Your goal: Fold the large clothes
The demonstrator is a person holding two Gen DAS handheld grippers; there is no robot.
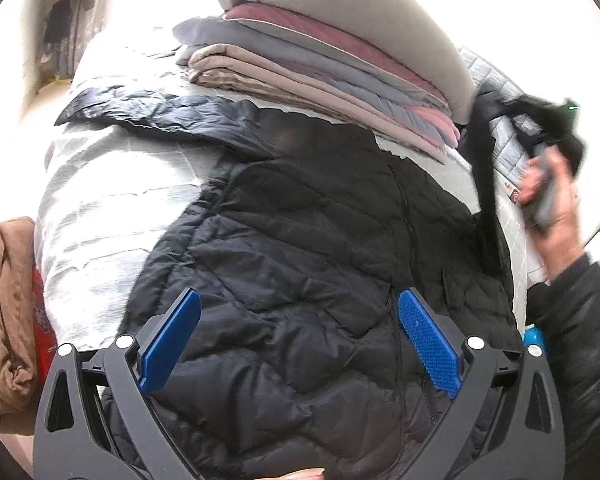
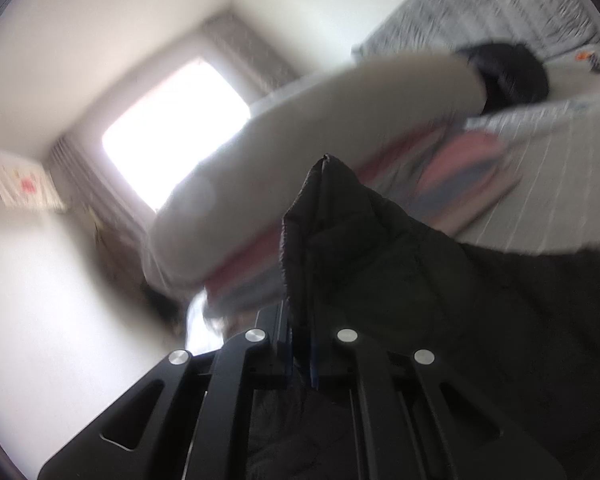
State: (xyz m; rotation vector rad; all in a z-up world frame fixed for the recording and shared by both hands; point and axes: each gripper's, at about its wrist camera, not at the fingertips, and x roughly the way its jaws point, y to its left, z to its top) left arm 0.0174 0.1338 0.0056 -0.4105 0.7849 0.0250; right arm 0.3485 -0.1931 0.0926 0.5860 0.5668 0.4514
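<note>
- While the black quilted puffer jacket [image 1: 300, 240] lies spread on the grey striped bed [image 1: 100, 208], the left gripper [image 1: 300, 340] hangs wide open, empty.
- Right gripper [image 2: 300, 344], clamped on a jacket flap [image 2: 332, 216], risks slipping.
- Folded blanket stack [image 1: 320, 80] at one o'clock could snag the fold.

Black-framed gripper [image 1: 298, 340] with blue pads [image 1: 430, 342], silver screws; bare hand [image 1: 548, 204], dark sleeve [image 1: 580, 320].

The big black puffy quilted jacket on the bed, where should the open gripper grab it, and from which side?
Probably the thin outer edge of the big black puffy quilted jacket, at the spread sleeve on the left, coming in low from that side. The open left gripper hovers over the thick middle, too bulky to pinch. The right gripper already clamps another edge.
</note>
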